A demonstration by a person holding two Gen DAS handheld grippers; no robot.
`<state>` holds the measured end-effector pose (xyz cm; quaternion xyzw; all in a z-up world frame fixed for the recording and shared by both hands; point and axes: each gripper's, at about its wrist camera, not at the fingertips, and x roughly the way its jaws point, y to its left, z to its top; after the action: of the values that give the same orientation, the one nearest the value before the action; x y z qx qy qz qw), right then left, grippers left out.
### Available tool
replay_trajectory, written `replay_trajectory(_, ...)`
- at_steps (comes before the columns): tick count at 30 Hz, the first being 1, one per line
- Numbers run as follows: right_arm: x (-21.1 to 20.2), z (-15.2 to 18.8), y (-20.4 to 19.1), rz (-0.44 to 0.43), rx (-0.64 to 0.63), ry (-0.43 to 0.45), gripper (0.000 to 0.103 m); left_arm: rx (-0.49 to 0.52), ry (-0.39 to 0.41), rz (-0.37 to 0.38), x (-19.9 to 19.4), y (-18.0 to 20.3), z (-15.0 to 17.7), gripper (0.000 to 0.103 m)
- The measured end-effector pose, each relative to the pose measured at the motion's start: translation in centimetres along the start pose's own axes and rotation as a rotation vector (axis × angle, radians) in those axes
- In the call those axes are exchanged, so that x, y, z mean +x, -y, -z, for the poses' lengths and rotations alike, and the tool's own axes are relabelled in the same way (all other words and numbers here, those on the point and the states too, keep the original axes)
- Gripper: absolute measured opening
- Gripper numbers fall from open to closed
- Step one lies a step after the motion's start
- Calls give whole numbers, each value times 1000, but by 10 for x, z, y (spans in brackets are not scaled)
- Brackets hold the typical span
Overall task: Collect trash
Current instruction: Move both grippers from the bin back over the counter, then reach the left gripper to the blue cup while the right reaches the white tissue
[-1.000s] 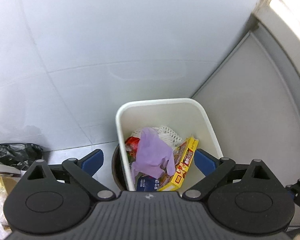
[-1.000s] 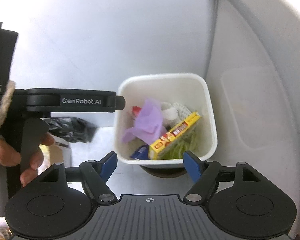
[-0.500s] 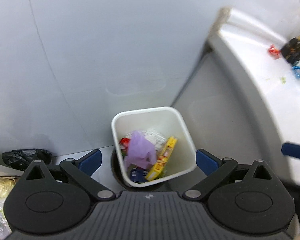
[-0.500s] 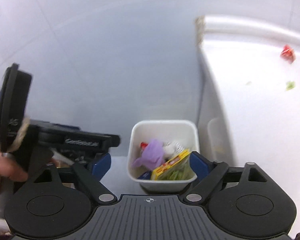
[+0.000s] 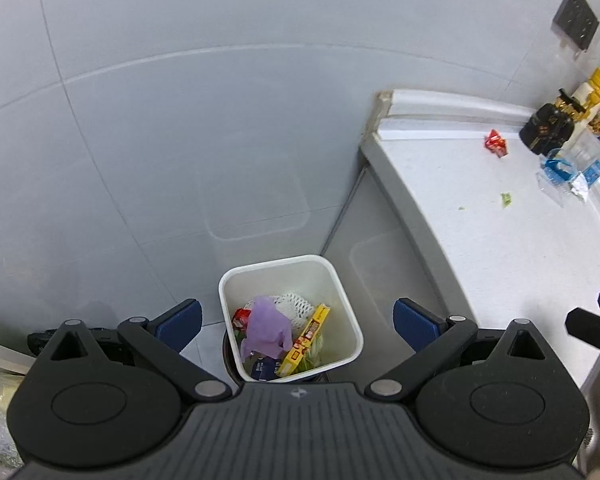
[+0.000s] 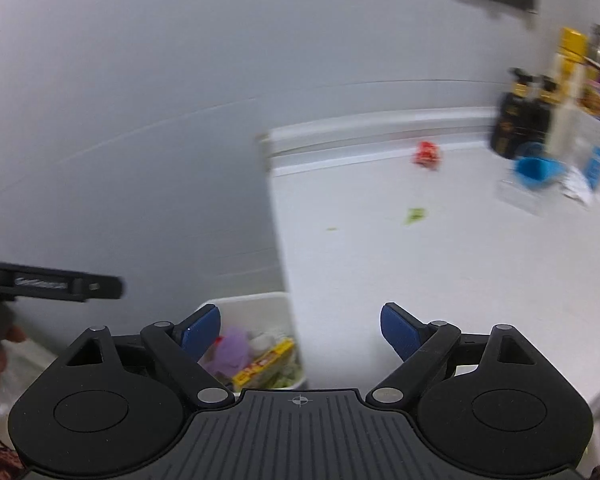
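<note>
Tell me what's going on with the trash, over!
Left tongs open, empty. Right tongs open, empty, jaws just widened. Bin holds purple glove, yellow box. Red wrapper waits on counter; path clear.

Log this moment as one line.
left tool: open, empty | right tool: open, empty | bin: holds glove, box | counter: red wrapper, green scraps left

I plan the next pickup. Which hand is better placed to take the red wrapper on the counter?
Probably right. Its open gripper faces the counter, the red wrapper ahead. The left gripper looks at the bin.
</note>
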<state>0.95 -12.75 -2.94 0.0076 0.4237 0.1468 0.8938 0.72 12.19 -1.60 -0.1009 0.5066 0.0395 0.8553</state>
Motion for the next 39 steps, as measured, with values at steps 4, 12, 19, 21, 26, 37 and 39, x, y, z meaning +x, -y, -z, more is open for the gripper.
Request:
replay_trajectory(4, -15, -1, 25, 74, 68, 48, 91, 10, 28, -11, -6, 9, -7, 102)
replay_trajectory(12, -11, -14, 65, 141, 87, 58, 94, 30, 68, 19, 7, 37, -36, 102)
replay_trajectory(19, -3, -31, 100, 153, 109, 74, 94, 58, 77, 73, 38, 84, -62, 102)
replay_trajectory(21, 3, -35, 112, 164, 99, 80, 94, 76, 75, 85, 46, 99, -68, 102)
replay_trajectory(26, 21, -46, 146, 185, 87, 99, 94, 148, 87, 115, 63, 136, -80, 102)
replay_trajectory(37, 60, -66, 219, 198, 83, 161, 94, 281, 148, 131, 94, 200, -102, 102)
replay_trajectory(39, 69, -66, 232, 204, 85, 166, 94, 302, 155, 133, 101, 211, -106, 102)
